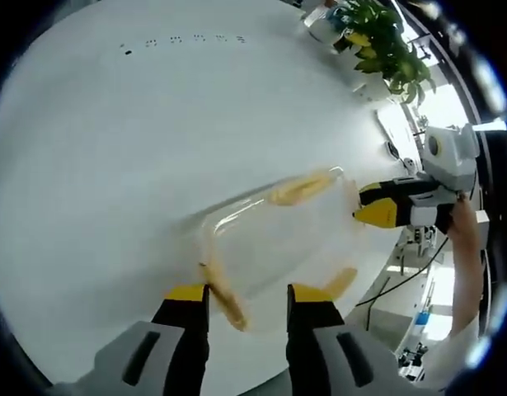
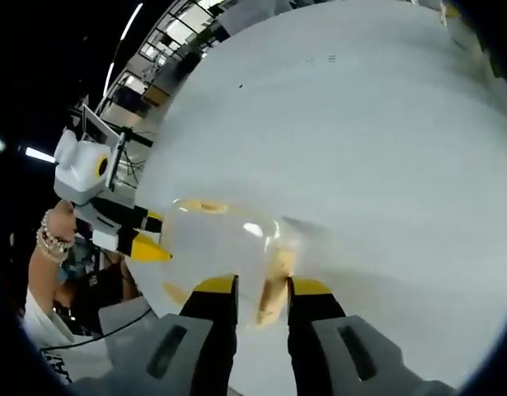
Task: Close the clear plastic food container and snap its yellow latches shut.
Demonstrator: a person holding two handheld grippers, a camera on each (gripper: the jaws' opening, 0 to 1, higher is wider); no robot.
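The clear plastic container (image 1: 274, 235) lies on the white table (image 1: 113, 165) with its lid on. One yellow latch (image 1: 302, 188) is on its far side, another latch (image 1: 224, 299) on its near end, and a third (image 1: 340, 283) at the near right. My left gripper (image 1: 249, 295) is open, its jaws either side of the near latch. My right gripper (image 1: 360, 206) comes in from the right at the container's far end. In the right gripper view, my right gripper (image 2: 263, 287) has its jaws drawn narrow around a yellow latch (image 2: 274, 285) of the container (image 2: 220, 235). The left gripper (image 2: 150, 243) is at the opposite end.
A leafy green plant (image 1: 385, 41) stands at the table's far right edge. A person's hand (image 1: 463, 223) holds the right gripper, and a wrist with bracelets (image 2: 49, 239) holds the left. The container sits near the table's edge, with wide bare tabletop beyond it.
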